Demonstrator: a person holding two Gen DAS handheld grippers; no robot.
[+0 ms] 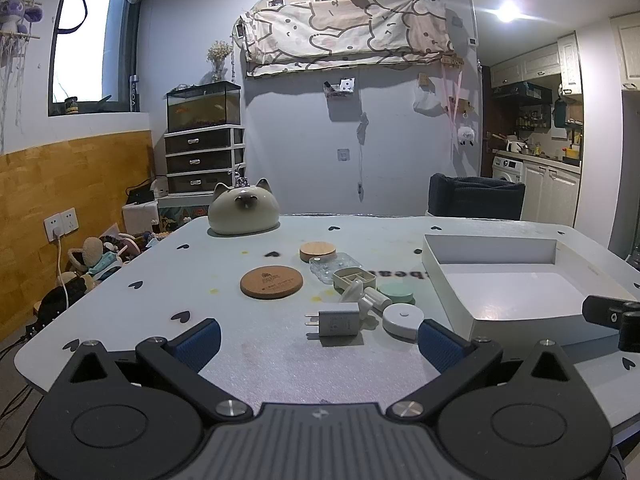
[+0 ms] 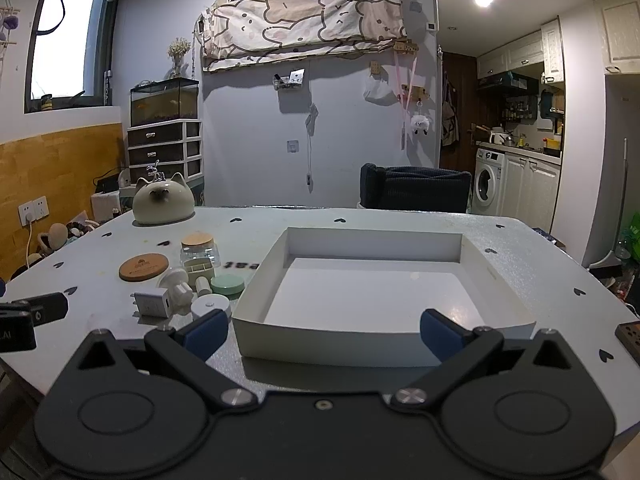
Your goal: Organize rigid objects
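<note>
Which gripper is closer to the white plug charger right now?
Left. The left gripper faces the charger, just ahead of its open fingers; the right gripper faces the white tray beside it.

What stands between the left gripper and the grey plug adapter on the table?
Nothing visible. The left gripper is open, and the grey plug adapter lies just ahead of its fingers on bare table. The round white disc lies beside the adapter, to its right, not in the path.
</note>
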